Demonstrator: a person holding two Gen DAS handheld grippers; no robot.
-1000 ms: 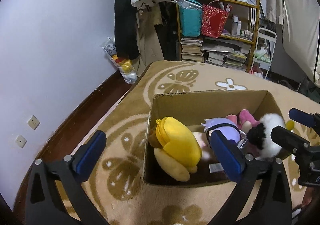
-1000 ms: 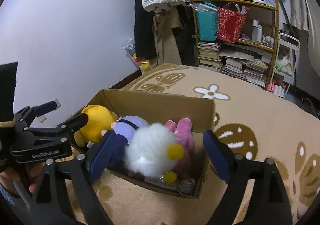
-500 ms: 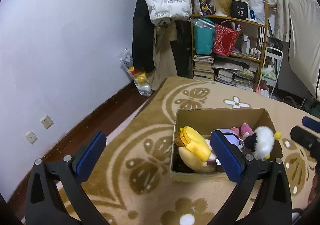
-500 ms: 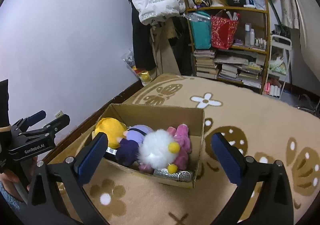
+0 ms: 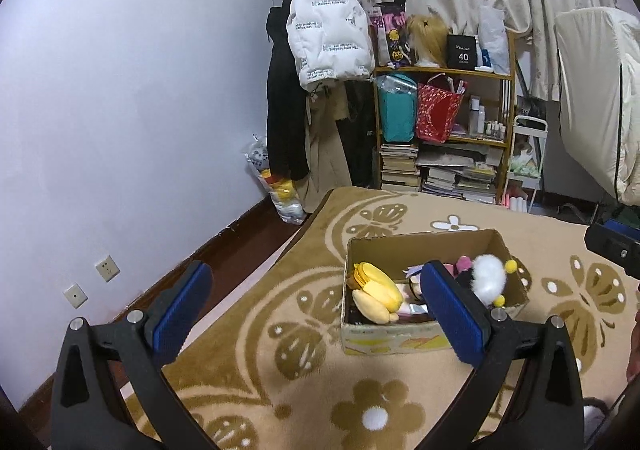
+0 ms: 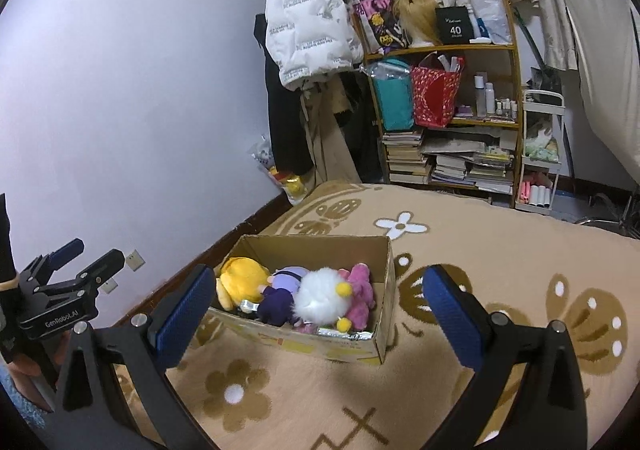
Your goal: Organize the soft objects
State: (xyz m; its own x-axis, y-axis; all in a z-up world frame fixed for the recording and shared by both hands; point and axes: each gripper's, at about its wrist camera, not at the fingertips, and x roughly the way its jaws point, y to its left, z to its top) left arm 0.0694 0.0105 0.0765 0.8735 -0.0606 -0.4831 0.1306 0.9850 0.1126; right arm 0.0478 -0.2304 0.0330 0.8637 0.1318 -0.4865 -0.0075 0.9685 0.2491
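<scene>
An open cardboard box (image 5: 396, 342) (image 6: 386, 282) stands on the tan patterned rug. Inside lie several plush toys: a yellow one (image 5: 376, 286) (image 6: 242, 278), a purple one (image 6: 280, 292), a white fluffy one with yellow pompoms (image 5: 488, 278) (image 6: 320, 294) and a pink one (image 6: 360, 290). My left gripper (image 5: 316, 310) is open and empty, raised above the rug, back from the box. My right gripper (image 6: 316, 310) is open and empty, also raised and back from the box. The left gripper also shows at the left edge of the right wrist view (image 6: 76, 266).
A wooden shelf (image 6: 444, 122) with bags, books and bottles stands against the far wall. Coats and a white puffer jacket (image 5: 326, 34) hang beside it. A plastic bag of toys (image 5: 276, 190) sits by the wall. Dark wood floor borders the rug (image 5: 280, 350) on the left.
Both grippers have pulled up and back from the box, so the box looks smaller and farther. The toys stay in the box. Both stay open.
</scene>
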